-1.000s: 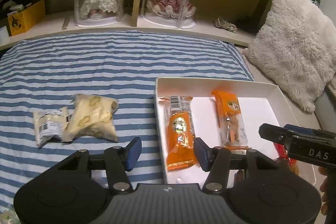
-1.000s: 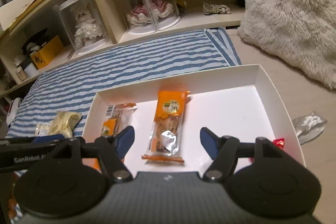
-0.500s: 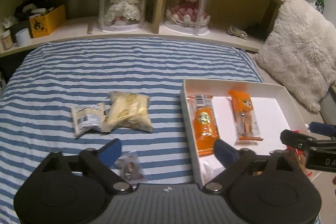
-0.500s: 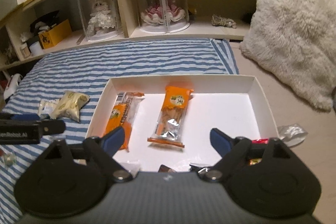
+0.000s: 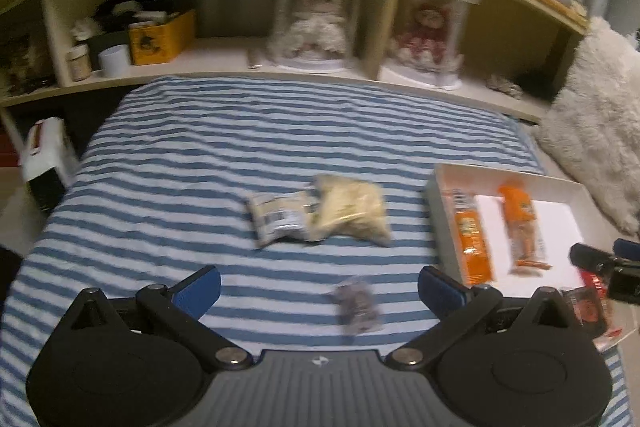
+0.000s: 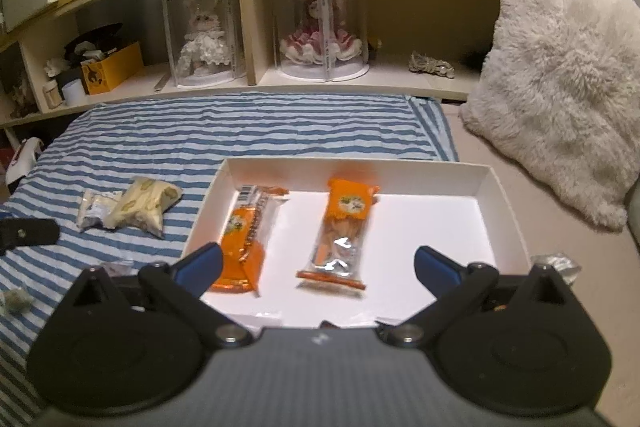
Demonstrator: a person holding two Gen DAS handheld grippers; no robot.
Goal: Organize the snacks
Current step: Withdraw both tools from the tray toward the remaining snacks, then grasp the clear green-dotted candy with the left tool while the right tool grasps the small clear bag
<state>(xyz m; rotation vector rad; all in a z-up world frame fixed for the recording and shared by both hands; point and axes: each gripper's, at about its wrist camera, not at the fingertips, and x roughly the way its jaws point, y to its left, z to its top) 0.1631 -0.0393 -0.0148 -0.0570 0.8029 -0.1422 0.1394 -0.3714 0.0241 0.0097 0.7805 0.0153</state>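
My left fingers (image 5: 318, 285) and right fingers (image 6: 316, 265) gape wide, empty. Reaching the small dark packet (image 5: 357, 303), I risk snagging the striped bedspread (image 5: 200, 163).

Left wrist view: above striped bed (image 5: 200, 155), facing shelf (image 5: 224, 65), box (image 5: 436, 187) at right. Right wrist view: nearer, over box (image 6: 500, 195), same heading. Both share bed, box, shelf.

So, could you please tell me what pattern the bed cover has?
Blue and white stripes on the bed cover, clearest in the right wrist view.
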